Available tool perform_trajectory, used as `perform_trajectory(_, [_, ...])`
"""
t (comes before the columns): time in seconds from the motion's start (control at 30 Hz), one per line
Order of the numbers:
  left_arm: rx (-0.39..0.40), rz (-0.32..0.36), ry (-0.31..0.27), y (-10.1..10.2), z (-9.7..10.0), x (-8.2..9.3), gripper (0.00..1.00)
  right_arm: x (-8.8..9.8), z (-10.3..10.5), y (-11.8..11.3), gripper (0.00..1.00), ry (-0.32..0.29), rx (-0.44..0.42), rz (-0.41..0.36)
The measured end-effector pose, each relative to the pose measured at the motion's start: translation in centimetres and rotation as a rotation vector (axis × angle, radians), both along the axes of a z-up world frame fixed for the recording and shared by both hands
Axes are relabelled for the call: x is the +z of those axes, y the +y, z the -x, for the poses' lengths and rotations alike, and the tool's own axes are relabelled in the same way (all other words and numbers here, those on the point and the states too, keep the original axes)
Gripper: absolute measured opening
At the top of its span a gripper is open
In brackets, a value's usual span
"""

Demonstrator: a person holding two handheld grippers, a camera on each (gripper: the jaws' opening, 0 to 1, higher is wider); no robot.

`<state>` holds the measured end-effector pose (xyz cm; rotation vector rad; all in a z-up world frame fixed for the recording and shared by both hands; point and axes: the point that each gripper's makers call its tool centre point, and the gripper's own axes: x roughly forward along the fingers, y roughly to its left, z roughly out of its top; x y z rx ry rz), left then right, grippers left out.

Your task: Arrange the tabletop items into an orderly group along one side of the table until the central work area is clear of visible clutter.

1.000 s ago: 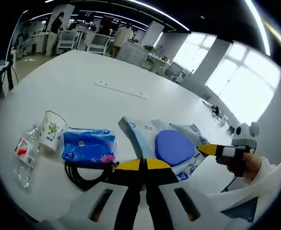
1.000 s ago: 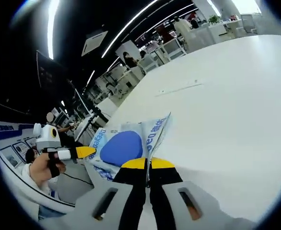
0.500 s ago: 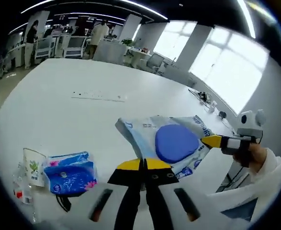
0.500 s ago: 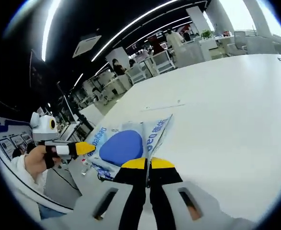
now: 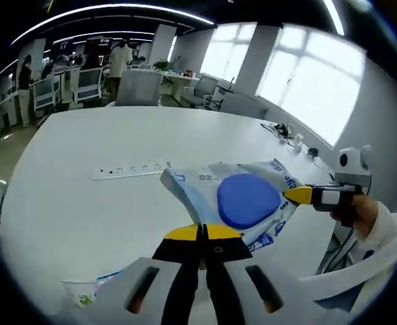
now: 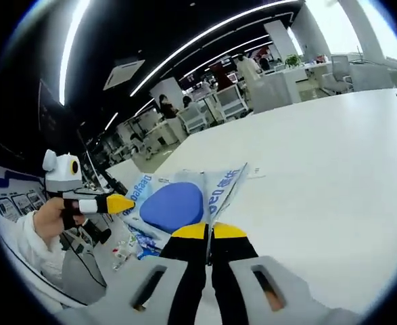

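Observation:
A white-and-blue wet-wipes pack (image 5: 245, 200) with a blue oval lid hangs in the air above the white table (image 5: 83, 203). My left gripper (image 5: 203, 231) is shut on its near edge. My right gripper (image 5: 297, 195), held by a hand, pinches the pack's far right corner. In the right gripper view the same pack (image 6: 174, 206) is held between my right gripper (image 6: 208, 231), shut on one edge, and the left gripper (image 6: 120, 203) coming in from the left.
A white power strip (image 5: 130, 169) lies on the table beyond the pack. A paper cup (image 5: 83, 294) and a blue tissue pack (image 5: 113, 276) peek in at the lower left. Below the pack lie a bottle and other small items (image 6: 125, 252). Office desks and people stand far behind.
Both views have swung while the pack stays held by both grippers. The cup, tissue pack and bottle have slid toward the bottom edge of the left gripper view; the power strip looks nearer.

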<state>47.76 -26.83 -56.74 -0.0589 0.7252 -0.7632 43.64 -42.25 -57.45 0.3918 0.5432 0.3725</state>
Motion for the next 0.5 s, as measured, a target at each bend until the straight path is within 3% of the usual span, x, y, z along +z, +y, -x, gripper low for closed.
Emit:
perform_trajectory(0.27, [-0.002, -0.015, 0.063, 1.2, 0.2, -3.3, 0.0, -3.5, -1.0, 1.4, 0.0, 0.083, 0.02, 0.031])
perform_trajectory(0.5, [0.011, -0.036, 0.122, 2.0, -1.2, -7.1, 0.0, -6.5, -2.0, 2.2, 0.0, 0.126, 0.058, 0.114])
